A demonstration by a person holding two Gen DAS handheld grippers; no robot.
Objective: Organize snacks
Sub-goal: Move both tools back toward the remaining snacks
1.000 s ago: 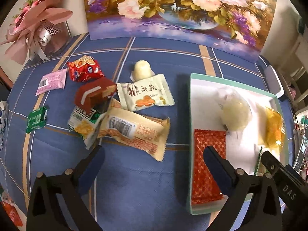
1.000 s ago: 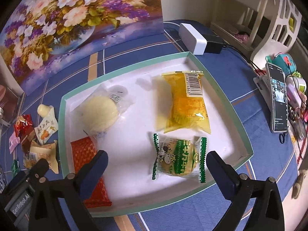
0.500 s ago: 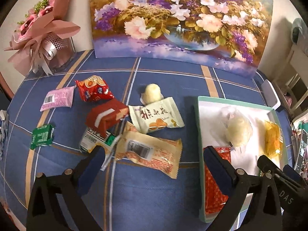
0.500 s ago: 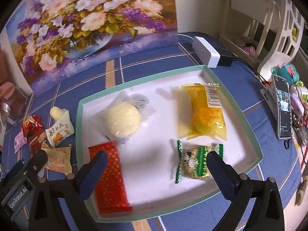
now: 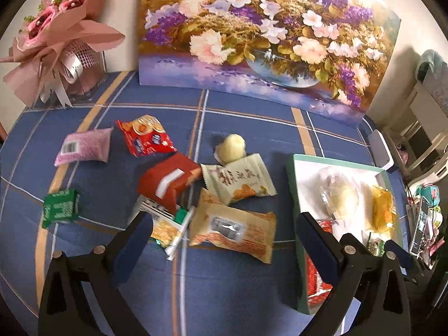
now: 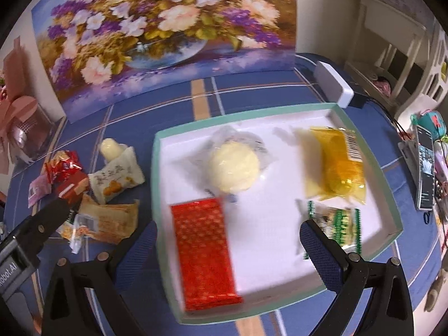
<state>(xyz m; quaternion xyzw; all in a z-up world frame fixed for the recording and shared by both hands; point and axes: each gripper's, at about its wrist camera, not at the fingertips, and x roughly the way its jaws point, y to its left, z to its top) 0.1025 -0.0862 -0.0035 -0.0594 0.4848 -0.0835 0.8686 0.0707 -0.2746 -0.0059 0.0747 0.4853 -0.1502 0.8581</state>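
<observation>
- Progress: roughly a third done, by my count. Tray (image 6: 393, 224) holds four snacks: red pack (image 6: 204, 254), round cake (image 6: 233, 166), yellow pack (image 6: 338, 168), green-edged pack (image 6: 337, 224).
- Left on the table (image 5: 224, 294), loose pile at 9 o'clock from the tray: tan pack (image 5: 232, 233), cream pack (image 5: 238, 179), brown-red pack (image 5: 168, 182), small round sweet (image 5: 232, 148), red bag (image 5: 145, 140), pink pack (image 5: 84, 148), green pack (image 5: 60, 205), plus a green/white pack (image 5: 165, 224) partly buried under the brown-red one. Eight or so, my estimate.
- Left gripper (image 5: 224, 243): jaws wide apart, holding nothing, hovering over the pile with the tan pack between the tips. Likely next pick, my guess.
- Right gripper (image 6: 226, 252): jaws wide apart, empty, above the tray's near half; red pack sits between the tips but not touched as far as I can tell.
- View differences: left wrist shows the whole pile, incl. green and pink packs at far 9 o'clock; the tray is half hidden by its own finger (image 5: 316, 240), green-edged pack barely visible.
- Right wrist shows the full tray layout and the left gripper body at 8 o'clock; the pile is small, crowded and partly blocked, green pack not visible.
- Both frames slightly motion-blurred.
</observation>
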